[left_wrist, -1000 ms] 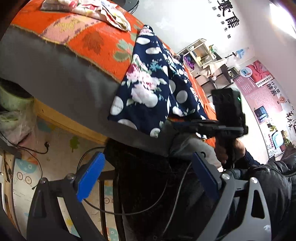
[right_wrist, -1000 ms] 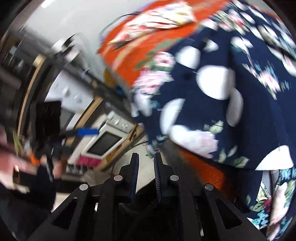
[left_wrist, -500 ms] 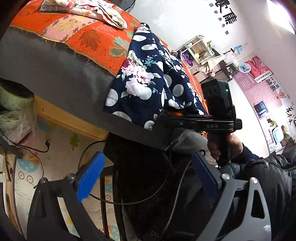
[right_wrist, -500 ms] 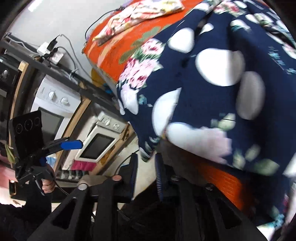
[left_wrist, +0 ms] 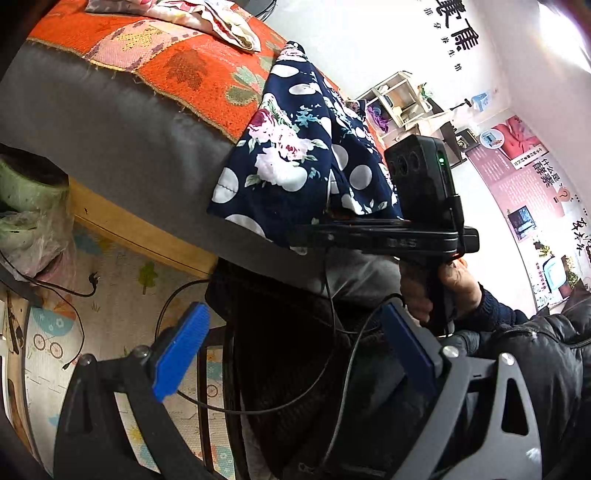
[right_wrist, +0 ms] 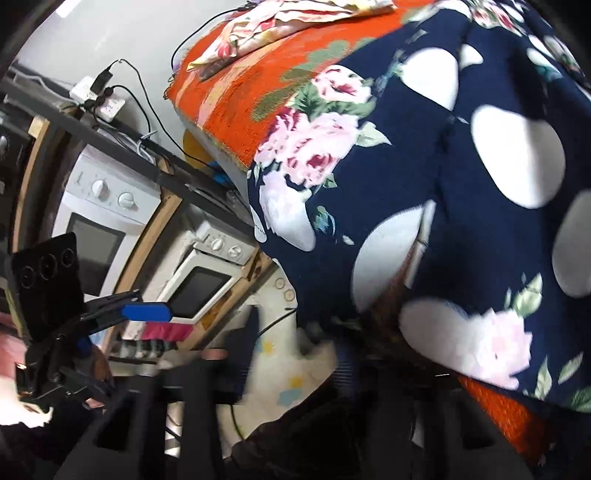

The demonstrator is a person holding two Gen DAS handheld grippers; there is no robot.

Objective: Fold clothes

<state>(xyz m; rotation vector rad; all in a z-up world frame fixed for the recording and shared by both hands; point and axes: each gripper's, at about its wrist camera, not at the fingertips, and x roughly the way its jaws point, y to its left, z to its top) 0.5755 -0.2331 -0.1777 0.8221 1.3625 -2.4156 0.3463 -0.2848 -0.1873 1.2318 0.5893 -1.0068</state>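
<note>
A navy garment point(left_wrist: 295, 166) with white dots and pink flowers lies on the orange blanket and hangs over the bed's front edge; it fills the right wrist view point(right_wrist: 443, 192). My left gripper point(left_wrist: 295, 354) is open and empty, low in front of the bed, well below the cloth. My right gripper point(right_wrist: 291, 365) is open, blurred, right under the hanging hem. From the left wrist view the right gripper point(left_wrist: 310, 236) reaches the hem's lower edge; its fingertips are hidden against the cloth.
An orange patterned blanket point(left_wrist: 177, 70) covers the grey mattress point(left_wrist: 110, 140). A second floral garment point(left_wrist: 207, 18) lies at the bed's far end. Cables point(left_wrist: 55, 284) trail on the play-mat floor. Toy ovens point(right_wrist: 199, 280) stand to the left. A dark jacket point(left_wrist: 295, 369) is below.
My right gripper has opened from nearly shut and moved in under the garment's hanging hem. The left gripper has stayed open and hardly moved.
</note>
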